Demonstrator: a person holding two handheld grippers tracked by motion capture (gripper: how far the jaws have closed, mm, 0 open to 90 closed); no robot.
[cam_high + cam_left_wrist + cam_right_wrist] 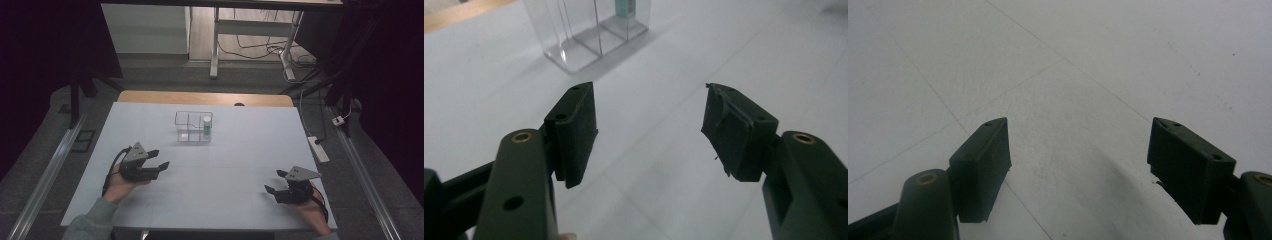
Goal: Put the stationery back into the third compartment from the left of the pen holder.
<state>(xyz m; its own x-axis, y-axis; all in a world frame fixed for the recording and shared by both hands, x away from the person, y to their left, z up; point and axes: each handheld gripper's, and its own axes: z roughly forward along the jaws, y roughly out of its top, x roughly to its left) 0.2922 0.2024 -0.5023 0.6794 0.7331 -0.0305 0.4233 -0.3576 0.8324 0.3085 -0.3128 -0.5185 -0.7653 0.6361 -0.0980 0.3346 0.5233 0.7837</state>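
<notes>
A clear plastic organizer box [193,126] with several compartments stands at the middle of the white table [225,165], toward its far side. A green tube with a white cap [207,125] stands upright in its right compartment. My left gripper [158,158] rests at the table's left, open and holding nothing, pointing right toward the box. The left gripper view shows the box [584,35] ahead with the green tube [626,7] at the top edge. My right gripper [275,181] rests at the front right, open, nothing between its jaws, over bare table [1073,75].
The table's wooden far edge [205,97] shows beyond the white surface. Metal rails [50,170] run along both sides on the floor. A power strip [318,148] and cables lie on the floor to the right; a desk frame [250,30] stands behind.
</notes>
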